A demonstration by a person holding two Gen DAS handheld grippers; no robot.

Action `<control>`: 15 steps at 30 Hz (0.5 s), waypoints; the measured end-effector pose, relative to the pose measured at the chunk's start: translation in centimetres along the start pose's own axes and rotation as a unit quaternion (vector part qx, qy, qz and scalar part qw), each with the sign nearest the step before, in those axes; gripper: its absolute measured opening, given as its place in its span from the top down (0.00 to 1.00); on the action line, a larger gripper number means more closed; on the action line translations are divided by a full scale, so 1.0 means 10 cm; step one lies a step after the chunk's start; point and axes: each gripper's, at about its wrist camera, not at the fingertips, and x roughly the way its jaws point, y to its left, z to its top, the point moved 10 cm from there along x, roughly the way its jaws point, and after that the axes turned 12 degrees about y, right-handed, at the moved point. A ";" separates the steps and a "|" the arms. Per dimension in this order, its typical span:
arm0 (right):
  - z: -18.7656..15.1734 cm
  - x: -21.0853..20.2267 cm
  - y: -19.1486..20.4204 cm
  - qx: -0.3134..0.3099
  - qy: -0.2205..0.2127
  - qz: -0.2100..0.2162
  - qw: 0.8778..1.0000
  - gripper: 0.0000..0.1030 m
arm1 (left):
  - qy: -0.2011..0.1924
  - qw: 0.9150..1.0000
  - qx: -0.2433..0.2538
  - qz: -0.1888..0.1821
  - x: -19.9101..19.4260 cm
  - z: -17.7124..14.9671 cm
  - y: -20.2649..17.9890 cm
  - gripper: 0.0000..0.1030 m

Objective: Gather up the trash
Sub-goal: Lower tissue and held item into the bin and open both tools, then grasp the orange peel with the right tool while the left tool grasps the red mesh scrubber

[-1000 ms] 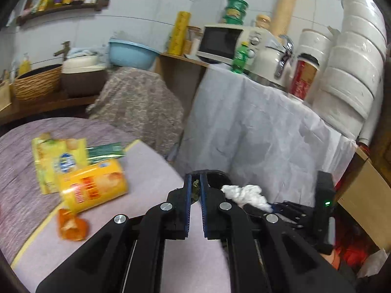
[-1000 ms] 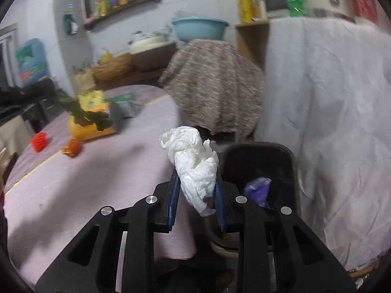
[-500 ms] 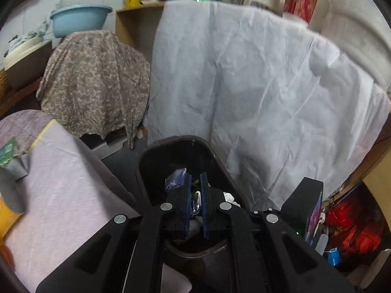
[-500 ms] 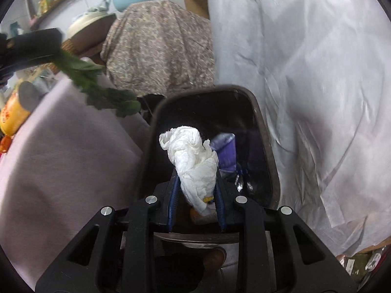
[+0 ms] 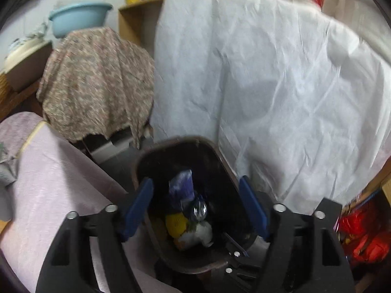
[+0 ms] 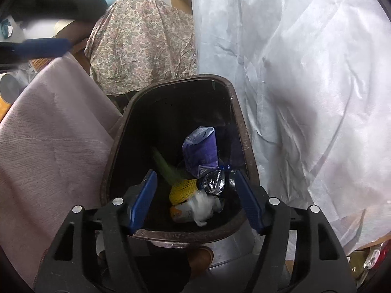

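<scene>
A dark trash bin (image 6: 240, 122) stands on the floor beside the table; it also shows in the left wrist view (image 5: 146, 156). Inside lie a white crumpled tissue (image 6: 204, 206), a purple wrapper (image 6: 200, 149), a yellow net (image 6: 183, 189), a green leafy stalk (image 6: 163, 166) and a foil wrapper (image 6: 213, 180). My right gripper (image 6: 195, 201) is open and empty above the bin's near rim. My left gripper (image 5: 198, 210) is open and empty above the same bin; the tissue (image 5: 199, 232) and purple wrapper (image 5: 182, 185) show between its fingers.
A table with a pinkish cloth (image 6: 48, 127) is left of the bin. A white sheet (image 6: 293, 73) hangs over a counter to the right. A paisley-covered object (image 6: 141, 39) stands behind the bin. A light blue basin (image 5: 78, 20) sits further back.
Both grippers opened over the bin. The white tissue dropped from the right gripper and the green stalk from the left; both now lie in the bin.
</scene>
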 end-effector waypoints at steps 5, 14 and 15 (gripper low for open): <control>0.02 -0.17 0.03 0.001 -0.015 -0.008 1.000 0.29 | -0.030 0.999 -0.015 -0.005 -0.29 0.01 0.08 0.18; 0.10 -0.61 0.36 -0.017 -0.040 0.014 0.999 0.23 | -0.077 0.996 -0.049 -0.019 -1.00 -0.16 0.44 0.10; 0.11 -0.67 0.44 -0.022 -0.043 0.019 0.999 0.23 | -0.082 0.995 -0.055 -0.019 -1.09 -0.20 0.50 0.10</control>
